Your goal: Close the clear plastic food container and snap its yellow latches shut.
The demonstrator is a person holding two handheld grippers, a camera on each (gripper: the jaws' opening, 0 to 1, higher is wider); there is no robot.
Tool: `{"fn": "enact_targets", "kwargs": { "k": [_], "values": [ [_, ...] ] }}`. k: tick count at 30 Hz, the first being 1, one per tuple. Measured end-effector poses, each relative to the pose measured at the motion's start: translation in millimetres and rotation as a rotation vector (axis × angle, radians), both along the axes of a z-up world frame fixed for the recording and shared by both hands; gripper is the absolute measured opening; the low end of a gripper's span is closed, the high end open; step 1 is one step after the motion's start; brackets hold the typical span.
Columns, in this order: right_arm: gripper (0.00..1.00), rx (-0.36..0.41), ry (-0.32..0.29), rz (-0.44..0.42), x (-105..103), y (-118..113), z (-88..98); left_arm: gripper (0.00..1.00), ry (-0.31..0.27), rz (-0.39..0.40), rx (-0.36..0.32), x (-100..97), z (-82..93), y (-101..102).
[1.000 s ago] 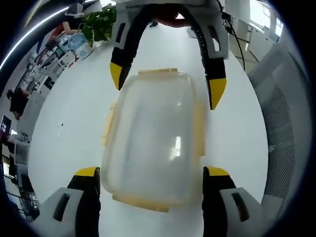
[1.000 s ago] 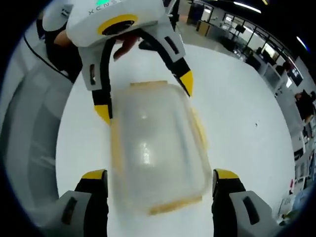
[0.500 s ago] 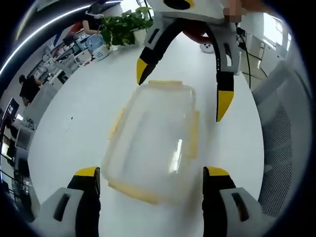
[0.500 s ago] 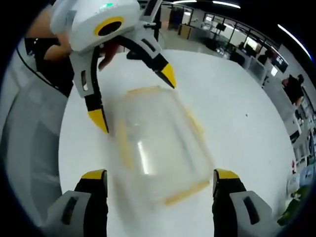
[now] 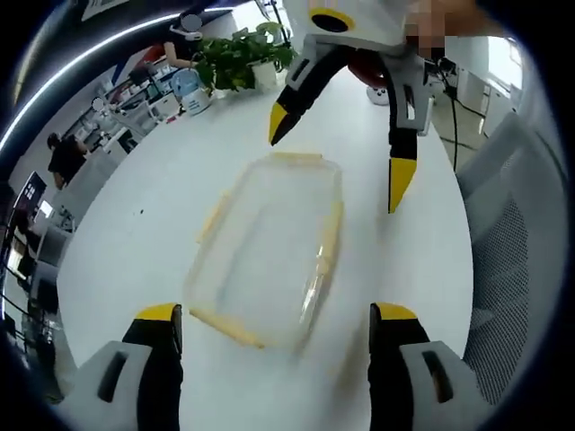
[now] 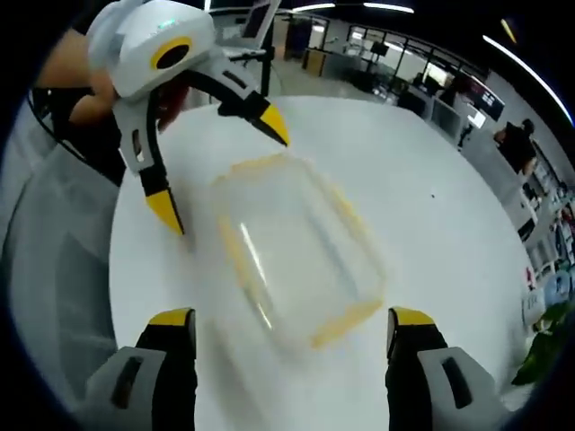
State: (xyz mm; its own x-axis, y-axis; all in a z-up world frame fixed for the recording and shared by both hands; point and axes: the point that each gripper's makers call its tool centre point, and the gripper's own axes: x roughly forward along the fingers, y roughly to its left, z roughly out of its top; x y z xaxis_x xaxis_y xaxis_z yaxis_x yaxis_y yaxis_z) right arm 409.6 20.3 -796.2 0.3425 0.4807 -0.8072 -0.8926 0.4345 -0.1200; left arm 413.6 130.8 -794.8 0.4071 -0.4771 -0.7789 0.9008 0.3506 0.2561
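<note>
Container (image 5: 269, 247), clear with yellow latches (image 5: 331, 235), left gripper view: lies on white table (image 5: 144, 233), farther beyond the wide-open, empty left gripper (image 5: 274, 330) than a second ago. Right gripper view: same container (image 6: 292, 256) between both raised, spread, empty grippers, right gripper (image 6: 287, 334) included; latching likely done or paused.

We log left gripper (image 6: 220, 171): white housing, yellow ring marking, black jaws, yellow tips | right gripper (image 5: 337, 162): same white shell, black jaws, yellow tips.
</note>
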Motion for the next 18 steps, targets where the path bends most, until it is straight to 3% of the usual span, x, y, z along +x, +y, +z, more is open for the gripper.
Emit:
{"fn": "enact_targets", "kwargs": {
  "k": [18],
  "values": [
    [0.89,0.126,-0.056,-0.146,-19.5,-14.2,11.2,0.87,-0.027,0.109,-0.114,-16.8,11.7,9.9]
  ]
}}
